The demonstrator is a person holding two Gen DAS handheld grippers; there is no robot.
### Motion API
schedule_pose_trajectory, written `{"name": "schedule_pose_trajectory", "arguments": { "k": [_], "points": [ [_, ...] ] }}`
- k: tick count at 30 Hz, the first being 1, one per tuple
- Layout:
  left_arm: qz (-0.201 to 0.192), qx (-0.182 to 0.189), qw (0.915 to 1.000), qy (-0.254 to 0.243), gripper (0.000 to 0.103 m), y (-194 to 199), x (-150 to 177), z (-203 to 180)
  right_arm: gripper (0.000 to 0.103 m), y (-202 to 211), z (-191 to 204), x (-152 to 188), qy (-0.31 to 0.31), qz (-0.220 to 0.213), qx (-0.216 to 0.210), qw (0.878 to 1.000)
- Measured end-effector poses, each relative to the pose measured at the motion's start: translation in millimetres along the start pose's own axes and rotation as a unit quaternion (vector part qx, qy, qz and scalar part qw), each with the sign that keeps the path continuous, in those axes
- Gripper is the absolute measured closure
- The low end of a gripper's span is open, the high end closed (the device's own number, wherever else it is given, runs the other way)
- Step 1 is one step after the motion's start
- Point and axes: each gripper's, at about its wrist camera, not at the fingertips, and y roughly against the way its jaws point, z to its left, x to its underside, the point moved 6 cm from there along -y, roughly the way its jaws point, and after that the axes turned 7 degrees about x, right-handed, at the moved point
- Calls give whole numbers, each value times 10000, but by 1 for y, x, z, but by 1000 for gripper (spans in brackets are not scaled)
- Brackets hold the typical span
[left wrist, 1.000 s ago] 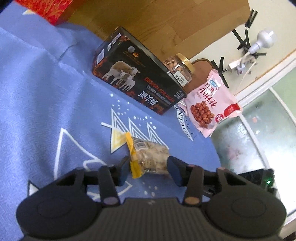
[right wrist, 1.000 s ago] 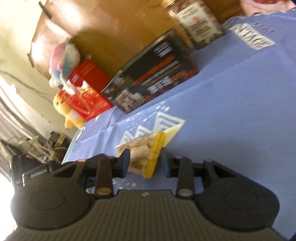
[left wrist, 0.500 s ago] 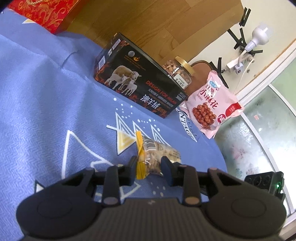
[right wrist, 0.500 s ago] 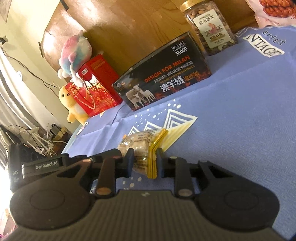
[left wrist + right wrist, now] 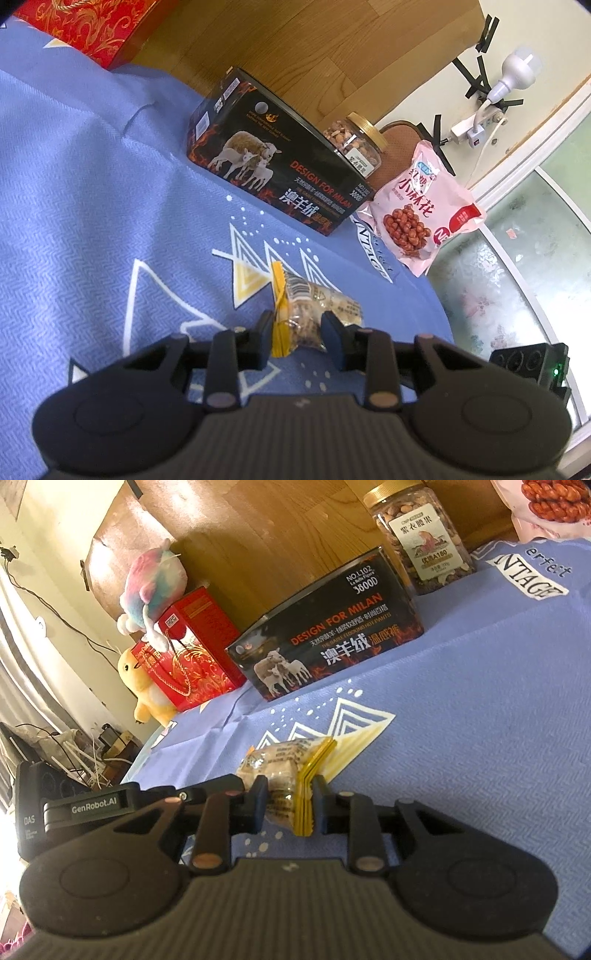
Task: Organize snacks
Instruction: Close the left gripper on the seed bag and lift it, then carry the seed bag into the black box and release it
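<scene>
Both grippers' fingers (image 5: 265, 332) (image 5: 258, 805) have closed onto the snack packet (image 5: 317, 310) since earlier.

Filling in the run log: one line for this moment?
left gripper: shut on snack packet | right gripper: shut on snack packet | packet: on blue cloth

Left gripper (image 5: 299, 338): lower centre of its frame, fingers closed on the snack packet (image 5: 317, 314). Right gripper (image 5: 288, 805): lower centre, fingers likewise clamped on the packet, level, pointing forward.
</scene>
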Motion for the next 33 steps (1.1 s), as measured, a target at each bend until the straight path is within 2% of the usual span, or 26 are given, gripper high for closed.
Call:
{"name": "schedule_pose_trajectory", "arguments": {
  "k": [16,21,23,26,31,33],
  "points": [
    [-24,10,10000,-9,74,0,-1,1,76,3,3,-1,45,-78,-44,10000],
    [-9,197,9992,359,75,1,-9,3,79,7,6,-7,-43,-166,-159,9997],
    [-87,322,9989,322,75,3,-20,-5,79,11,7,-20,-247,-239,-334,9989],
    [-255,402,9988,-123,74,1,-51,-28,79,17,20,-53,1,-620,-378,9974],
    [-573,207,9954,-735,74,-22,-116,-56,79,3,35,-119,436,-1147,-40,9924],
    [-644,-57,9943,-843,69,-42,-141,-57,78,-13,31,-143,487,-1228,151,9911]
  ]
}}
